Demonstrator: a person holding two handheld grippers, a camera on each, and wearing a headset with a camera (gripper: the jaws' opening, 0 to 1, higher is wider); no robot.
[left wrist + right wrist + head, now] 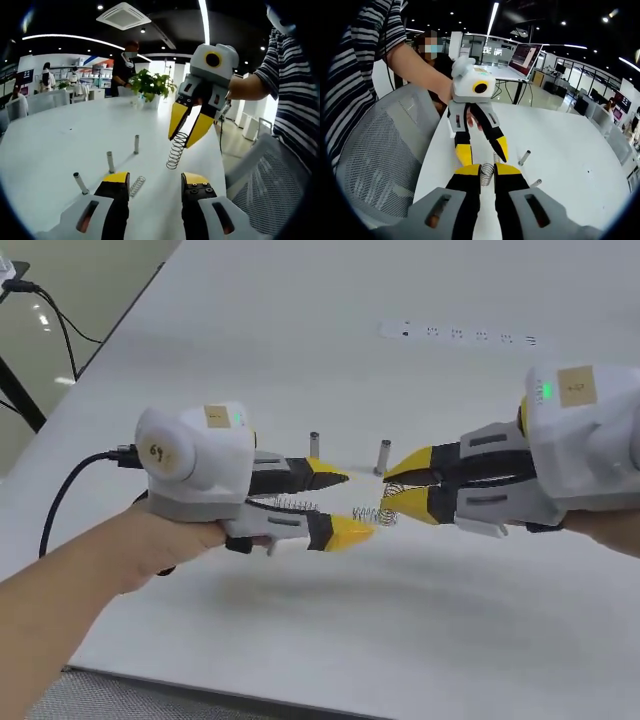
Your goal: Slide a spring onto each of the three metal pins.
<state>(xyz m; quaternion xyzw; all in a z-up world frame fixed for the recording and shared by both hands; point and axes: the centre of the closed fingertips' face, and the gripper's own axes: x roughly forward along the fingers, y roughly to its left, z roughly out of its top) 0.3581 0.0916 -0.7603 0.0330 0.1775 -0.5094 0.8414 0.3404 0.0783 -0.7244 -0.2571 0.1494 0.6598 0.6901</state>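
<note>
Yellow-tipped, your right gripper [385, 488] pinches a spring [397, 483]; left gripper [357, 504] open. Next, slip it over the eleven-o'clock pin [384, 455].

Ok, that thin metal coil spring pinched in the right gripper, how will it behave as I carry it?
Probably light: the thin metal coil spring hangs from the right gripper by one end alone. Its open, thin coils suggest it may bend or sway. Laid on the white table, it could roll.
</note>
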